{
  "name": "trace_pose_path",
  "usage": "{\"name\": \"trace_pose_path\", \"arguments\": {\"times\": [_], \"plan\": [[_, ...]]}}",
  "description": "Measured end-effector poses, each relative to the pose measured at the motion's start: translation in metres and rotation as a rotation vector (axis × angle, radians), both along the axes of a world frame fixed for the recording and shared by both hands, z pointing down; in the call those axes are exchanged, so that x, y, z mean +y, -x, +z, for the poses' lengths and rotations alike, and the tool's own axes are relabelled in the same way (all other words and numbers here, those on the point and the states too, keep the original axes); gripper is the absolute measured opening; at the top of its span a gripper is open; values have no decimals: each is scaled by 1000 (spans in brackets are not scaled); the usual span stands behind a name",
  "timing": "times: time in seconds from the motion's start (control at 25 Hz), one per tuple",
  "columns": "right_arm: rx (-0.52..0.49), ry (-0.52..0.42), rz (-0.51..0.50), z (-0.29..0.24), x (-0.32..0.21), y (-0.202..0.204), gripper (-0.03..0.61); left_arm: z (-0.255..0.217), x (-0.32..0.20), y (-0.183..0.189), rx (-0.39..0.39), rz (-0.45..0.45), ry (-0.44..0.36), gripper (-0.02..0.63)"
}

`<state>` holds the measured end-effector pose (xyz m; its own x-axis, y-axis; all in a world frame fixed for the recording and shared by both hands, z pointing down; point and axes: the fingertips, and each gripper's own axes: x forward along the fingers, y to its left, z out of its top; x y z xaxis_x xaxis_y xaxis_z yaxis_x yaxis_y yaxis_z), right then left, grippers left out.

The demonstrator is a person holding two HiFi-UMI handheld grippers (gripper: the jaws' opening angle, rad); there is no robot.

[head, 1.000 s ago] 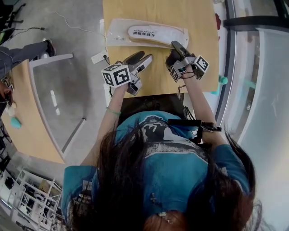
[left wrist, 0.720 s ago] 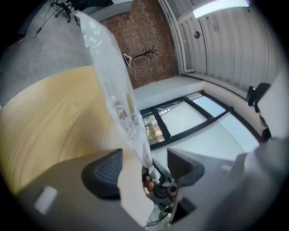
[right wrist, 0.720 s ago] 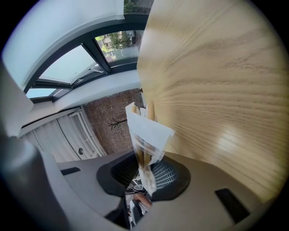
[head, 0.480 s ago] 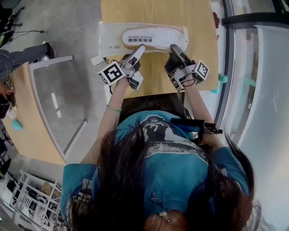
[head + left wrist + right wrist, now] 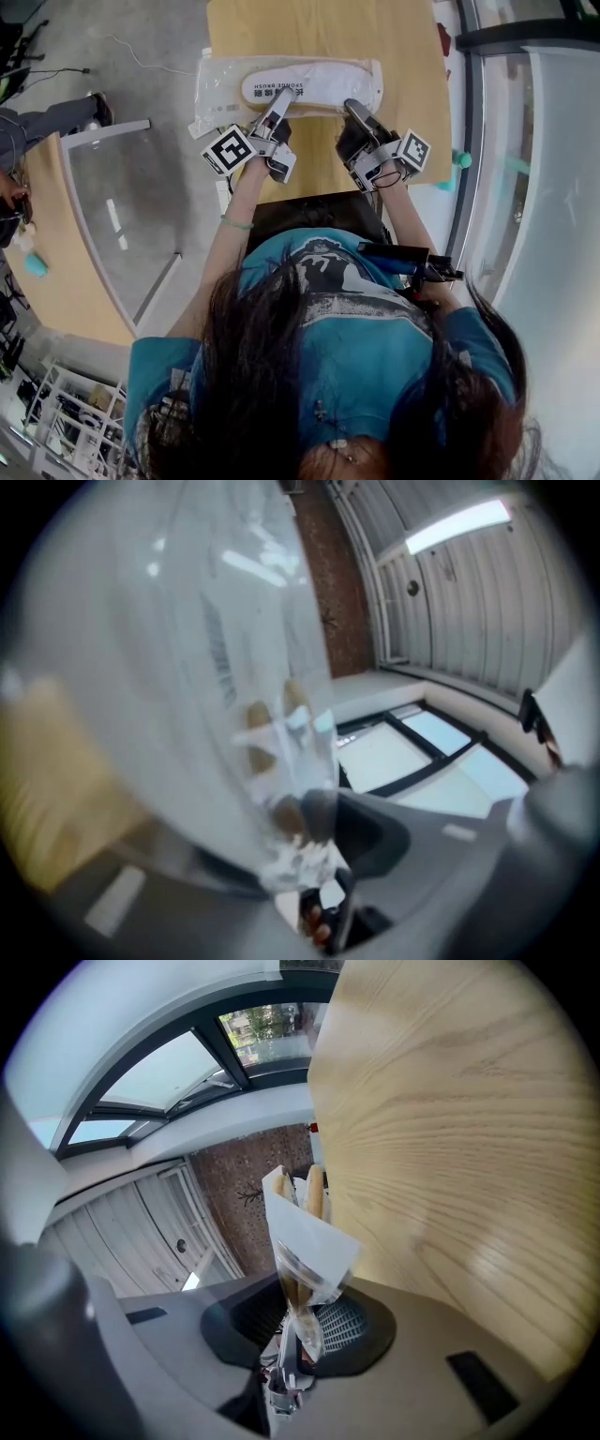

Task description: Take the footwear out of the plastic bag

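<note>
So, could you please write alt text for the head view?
Seen from above, a person holds a clear plastic bag with a white insole over a wooden table. The right gripper pinches its near edge; the left gripper, jaws just closing, grips it too.

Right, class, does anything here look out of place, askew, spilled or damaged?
Nothing looks spilled or damaged. One oddity: the plastic bag, with the insole inside, sticks out past the left edge of the table instead of sitting fully over it.
</note>
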<state>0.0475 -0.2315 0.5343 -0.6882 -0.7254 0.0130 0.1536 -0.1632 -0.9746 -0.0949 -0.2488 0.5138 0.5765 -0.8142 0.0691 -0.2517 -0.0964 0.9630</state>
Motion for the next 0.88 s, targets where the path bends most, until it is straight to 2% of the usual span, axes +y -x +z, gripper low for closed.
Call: {"name": "trace_pose_path", "arguments": {"times": [0.2, 0.28, 0.44, 0.56, 0.64, 0.76, 0.88], "plan": [[98, -47, -54, -2, 5, 4, 89, -1, 0, 4, 64, -9, 14, 93], [132, -82, -111, -5, 10, 9, 97, -5, 1, 7, 80, 0, 15, 81], [176, -149, -258, -9, 28, 14, 115, -15, 3, 7, 65, 48, -4, 72], [233, -172, -316, -3, 39, 5, 117, -15, 2, 11, 43, 35, -2, 71], [299, -174, -309, 3, 43, -13, 117, -16, -2, 21, 37, 13, -3, 70], [385, -186, -214, 3, 36, -50, 117, -26, -9, 34, 65, 19, -24, 69], [382, -237, -125, -11, 20, -73, 115, -40, -12, 38, 140, 53, -59, 69]]}}
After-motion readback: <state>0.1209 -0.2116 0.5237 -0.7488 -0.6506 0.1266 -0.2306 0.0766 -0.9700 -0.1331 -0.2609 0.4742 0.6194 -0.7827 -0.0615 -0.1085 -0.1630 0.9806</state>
